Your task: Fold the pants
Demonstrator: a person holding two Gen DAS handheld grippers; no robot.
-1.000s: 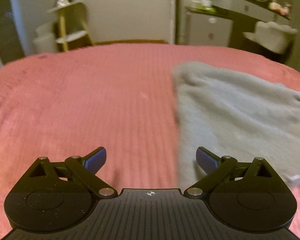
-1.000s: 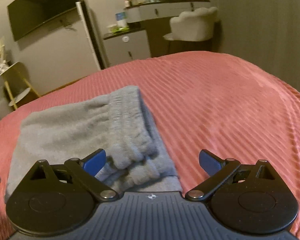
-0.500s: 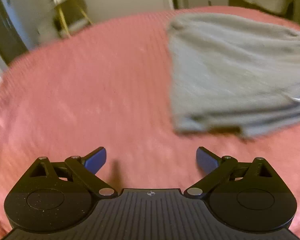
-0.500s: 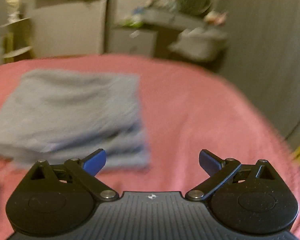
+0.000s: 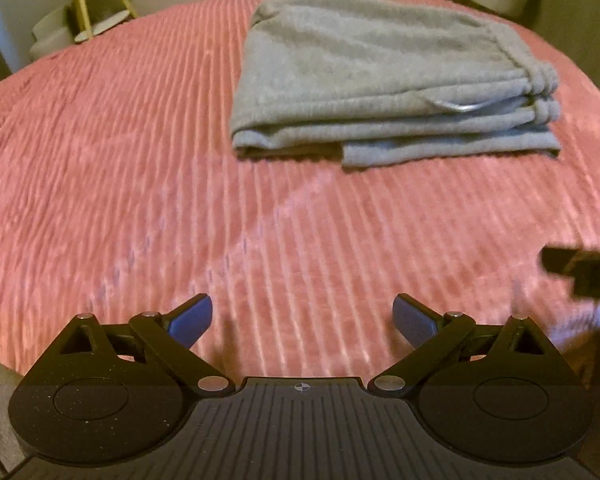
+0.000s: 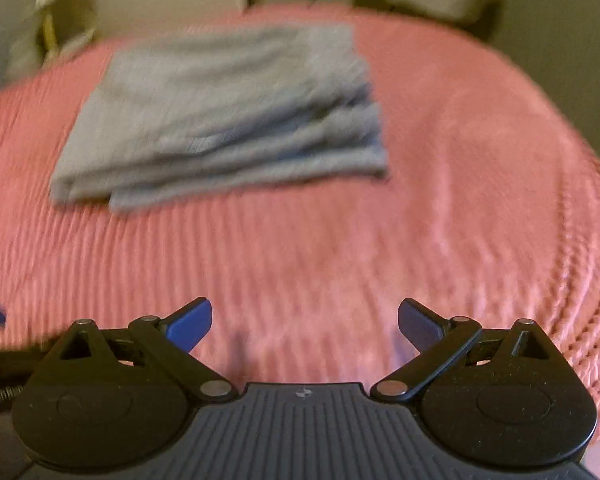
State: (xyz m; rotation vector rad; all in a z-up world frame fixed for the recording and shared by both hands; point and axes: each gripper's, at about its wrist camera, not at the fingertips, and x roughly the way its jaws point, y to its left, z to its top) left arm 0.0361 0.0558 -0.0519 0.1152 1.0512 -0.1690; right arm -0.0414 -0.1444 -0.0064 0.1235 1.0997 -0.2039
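Since the pants [image 5: 384, 80] lie stacked in layers on the bed [image 5: 120, 160], folding looks done. Left tongs [image 5: 302, 318] and right tongs [image 6: 304, 320]: spread apart, empty, well clear of the pants. Right view blurred; stack seemingly tidy.

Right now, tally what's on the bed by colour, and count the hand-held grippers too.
Grey: 1, the folded pants
Pink: 1, the bedspread
Black with blue fingers: 2, the left hand-held gripper and the right hand-held gripper, both open and empty
Total: 4
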